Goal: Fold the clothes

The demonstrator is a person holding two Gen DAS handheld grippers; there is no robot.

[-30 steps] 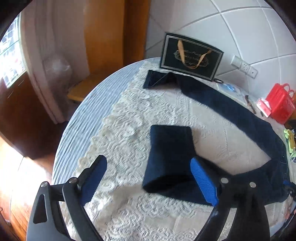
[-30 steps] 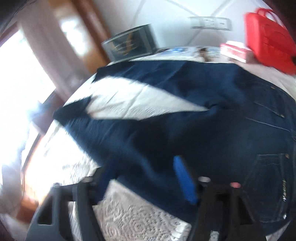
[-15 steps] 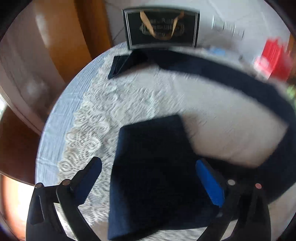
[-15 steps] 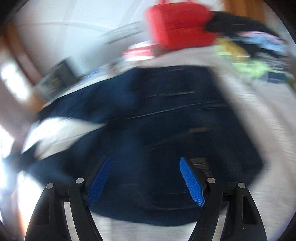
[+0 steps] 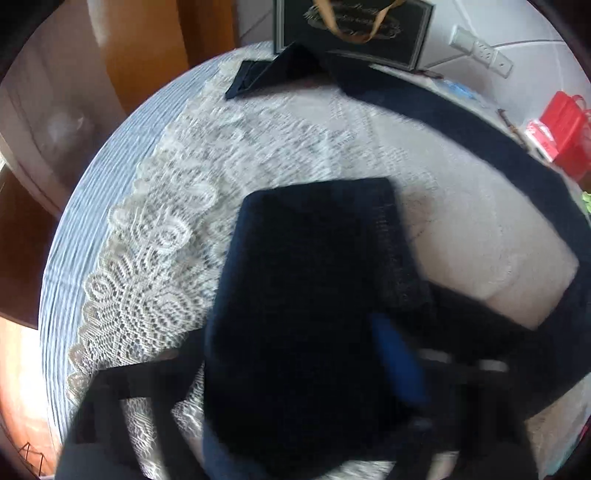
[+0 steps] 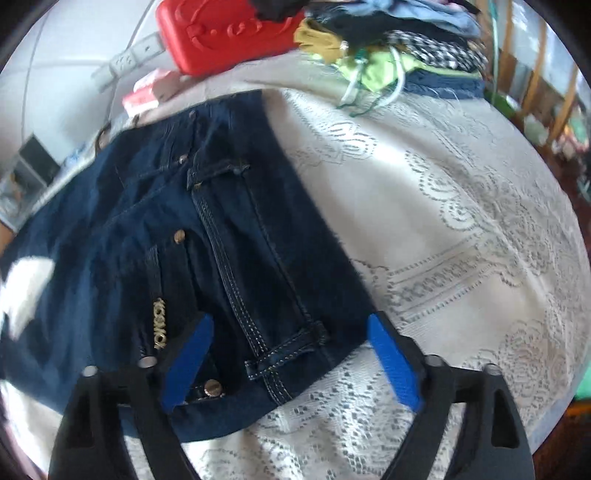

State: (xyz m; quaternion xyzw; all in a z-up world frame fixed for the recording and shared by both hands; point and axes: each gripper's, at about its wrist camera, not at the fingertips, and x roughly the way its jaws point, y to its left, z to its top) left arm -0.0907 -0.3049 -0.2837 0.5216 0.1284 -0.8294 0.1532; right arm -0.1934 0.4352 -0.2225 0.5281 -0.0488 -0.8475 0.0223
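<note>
Dark blue jeans (image 6: 229, 206) lie spread on a lace tablecloth (image 6: 461, 229). In the left wrist view one leg end is folded back into a thick pad (image 5: 314, 280), and the other leg (image 5: 461, 122) runs along the far side. My left gripper (image 5: 295, 332) points down onto the folded leg with its jaws closing. The cloth bunches between them and hides the left pad; the right pad (image 5: 397, 363) presses its side. My right gripper (image 6: 290, 321) hovers over the waistband and belt loops, its jaws opening wide and gripping nothing.
A black gift bag (image 5: 351, 29) stands at the far edge, beside a power strip (image 5: 480, 51). A red bag (image 6: 229, 33) and a pile of mixed clothes (image 6: 399, 44) sit behind the waistband. The round table's striped edge (image 5: 85, 206) drops off at left.
My left gripper came down over the folded leg and its jaws narrowed around it. My right gripper swung from the legs to the waistband, rolled, and its jaws widened.
</note>
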